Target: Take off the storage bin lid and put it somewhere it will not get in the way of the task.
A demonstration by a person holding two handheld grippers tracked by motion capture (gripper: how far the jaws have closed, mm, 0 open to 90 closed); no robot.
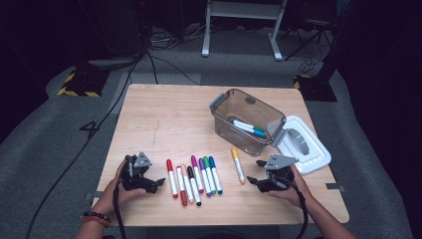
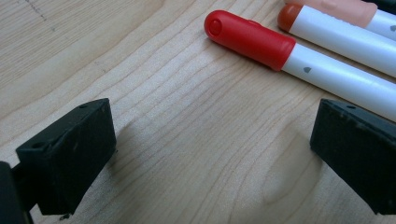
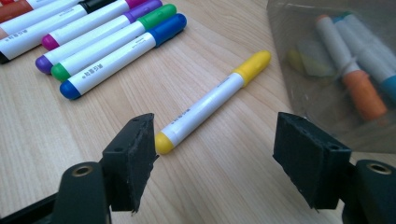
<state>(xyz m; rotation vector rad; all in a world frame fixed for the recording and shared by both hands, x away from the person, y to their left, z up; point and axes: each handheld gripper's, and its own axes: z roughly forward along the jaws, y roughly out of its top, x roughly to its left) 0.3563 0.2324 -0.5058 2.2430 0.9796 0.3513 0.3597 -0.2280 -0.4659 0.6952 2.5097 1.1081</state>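
Your right gripper has its black jaws spread wide with nothing clamped. Just past them, toward 12 o'clock, lies the yellow-capped marker with a white barrel, flat on the light wooden table; its yellow butt end sits just beside the left jaw, its cap pointing to 1 o'clock. The barrel carries small dark print. At 2 o'clock stands the clear plastic bin holding markers. Your left gripper also stands apart, empty, the red-capped marker at its 1 o'clock.
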